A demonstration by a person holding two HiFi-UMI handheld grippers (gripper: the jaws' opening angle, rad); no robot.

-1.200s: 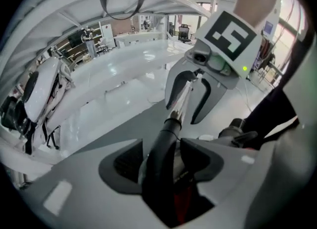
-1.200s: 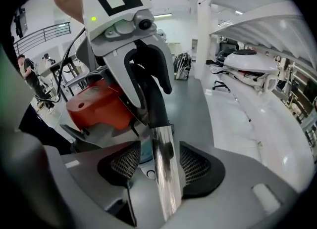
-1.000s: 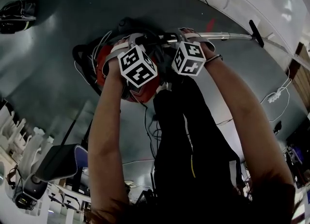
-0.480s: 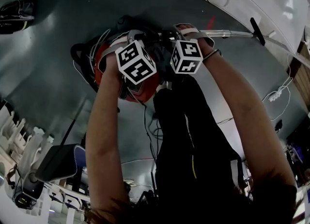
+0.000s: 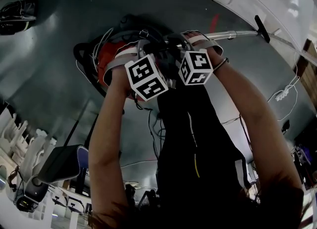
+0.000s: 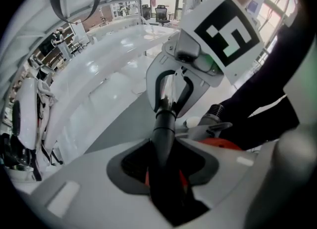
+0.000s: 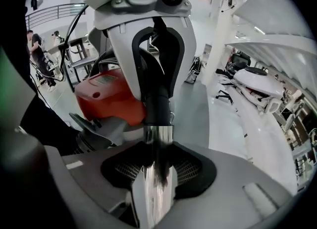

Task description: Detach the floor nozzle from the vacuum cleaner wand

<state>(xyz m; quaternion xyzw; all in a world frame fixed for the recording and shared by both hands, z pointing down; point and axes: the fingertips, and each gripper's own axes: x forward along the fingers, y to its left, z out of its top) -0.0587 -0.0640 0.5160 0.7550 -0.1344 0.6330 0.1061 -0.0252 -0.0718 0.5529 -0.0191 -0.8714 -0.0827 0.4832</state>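
Note:
The red vacuum canister (image 5: 110, 59) lies on the grey floor under my hands. From it a black handle tube (image 6: 163, 134) runs into the chrome wand (image 5: 233, 35), which ends at the black floor nozzle (image 5: 261, 29) at the upper right. My left gripper (image 5: 144, 44) is shut on the black tube, and its jaws have just been closing around it. My right gripper (image 5: 190, 38) is shut on the chrome wand (image 7: 157, 173) just past the joint, its jaws having closed on it too. The two grippers face each other, close together.
A white curved wall (image 5: 237, 0) borders the floor at the top right. White cables (image 5: 285, 97) trail at the right. A dark box-like device (image 5: 59, 166) and white racks stand at the lower left, a black bag (image 5: 17, 15) at the upper left. People (image 7: 37, 50) stand far off.
Both marker cubes have shifted slightly lower in the head view, and the left one has rolled a little. The wand and nozzle end sit a touch higher in the picture.

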